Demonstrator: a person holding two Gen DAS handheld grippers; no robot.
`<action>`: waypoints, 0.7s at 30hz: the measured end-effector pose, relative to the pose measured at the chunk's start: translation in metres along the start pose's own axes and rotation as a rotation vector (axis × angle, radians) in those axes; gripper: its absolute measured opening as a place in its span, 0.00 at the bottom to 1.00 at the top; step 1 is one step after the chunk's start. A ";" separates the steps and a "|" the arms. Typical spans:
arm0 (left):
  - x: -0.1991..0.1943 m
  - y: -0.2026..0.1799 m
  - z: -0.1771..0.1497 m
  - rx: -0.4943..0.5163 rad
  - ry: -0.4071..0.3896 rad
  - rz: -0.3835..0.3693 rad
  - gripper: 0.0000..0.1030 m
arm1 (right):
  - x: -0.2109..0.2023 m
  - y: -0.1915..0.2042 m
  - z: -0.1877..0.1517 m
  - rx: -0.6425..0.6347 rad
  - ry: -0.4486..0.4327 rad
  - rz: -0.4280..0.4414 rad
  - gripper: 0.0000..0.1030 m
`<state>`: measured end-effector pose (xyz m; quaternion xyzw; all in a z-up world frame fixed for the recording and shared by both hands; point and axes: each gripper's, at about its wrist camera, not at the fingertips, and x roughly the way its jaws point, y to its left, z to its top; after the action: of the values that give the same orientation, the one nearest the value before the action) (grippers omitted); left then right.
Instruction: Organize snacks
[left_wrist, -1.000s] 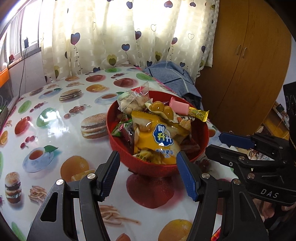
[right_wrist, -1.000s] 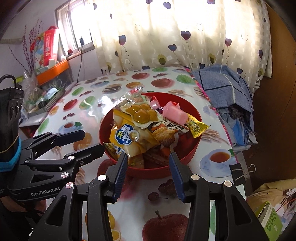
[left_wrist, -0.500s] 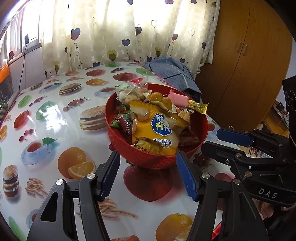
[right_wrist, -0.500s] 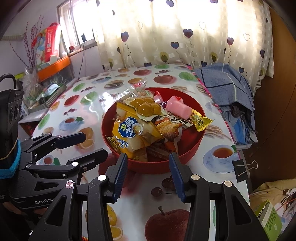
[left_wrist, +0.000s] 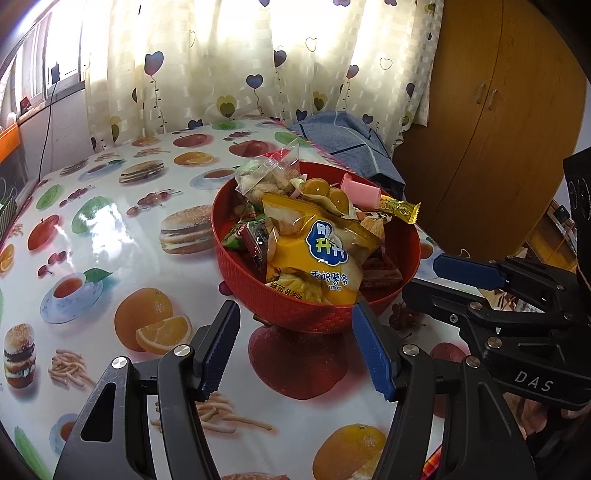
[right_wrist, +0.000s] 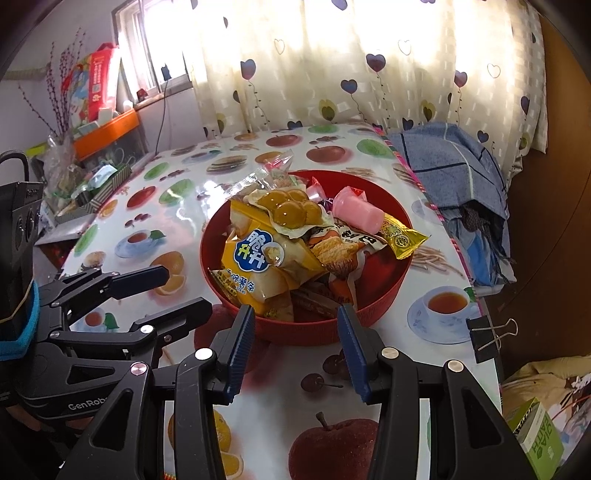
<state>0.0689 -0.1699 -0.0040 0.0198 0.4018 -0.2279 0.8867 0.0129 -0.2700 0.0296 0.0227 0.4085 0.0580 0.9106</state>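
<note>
a round red plastic bowl (left_wrist: 317, 321) with a woven-texture outer wall is sitting on a table covered in a glossy white oilcloth printed with fruit, burgers and teacups (left_wrist: 110, 229), near the table's right edge, and it is heaped with snacks. a yellow crisp packet with a blue cloud logo (left_wrist: 314, 258) is leaning on top of the pile at the front. behind it a clear tray of round golden-brown sweets (right_wrist: 291, 212) is lying on the heap, with a pink cylindrical wrapped sweet (right_wrist: 356, 214) just beside it and a gold foil-wrapped bar (right_wrist: 402, 236) poking out over the rim. a clear bag of pale biscuits (left_wrist: 266, 179) is sticking up at the back, and a small green-and-red wrapper (left_wrist: 243, 236) is lying against the bowl's left inner wall.

the left gripper (left_wrist: 295, 350) is hovering just in front of the bowl with its blue-padded jaws spread wide and holding nothing. the right gripper (right_wrist: 295, 345) is also hanging close to the bowl's near rim, jaws parted and gripping nothing. the two grippers are sitting side by side, each showing in the other's view.

a folded blue checked cloth (right_wrist: 454, 166) is lying at the far right of the table, and a black binder clip (right_wrist: 487, 339) is gripping the oilcloth's edge
</note>
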 end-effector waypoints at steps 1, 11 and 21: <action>0.000 0.000 0.000 0.000 0.000 0.001 0.62 | 0.000 0.000 0.000 0.000 0.001 0.000 0.44; 0.002 0.001 -0.002 -0.008 0.007 0.001 0.62 | 0.003 -0.001 -0.001 0.002 0.006 -0.002 0.44; 0.001 0.000 -0.002 0.000 0.000 0.019 0.62 | 0.004 -0.002 -0.004 0.005 0.010 0.000 0.44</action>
<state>0.0680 -0.1700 -0.0065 0.0239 0.4017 -0.2194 0.8888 0.0127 -0.2716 0.0240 0.0248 0.4130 0.0572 0.9086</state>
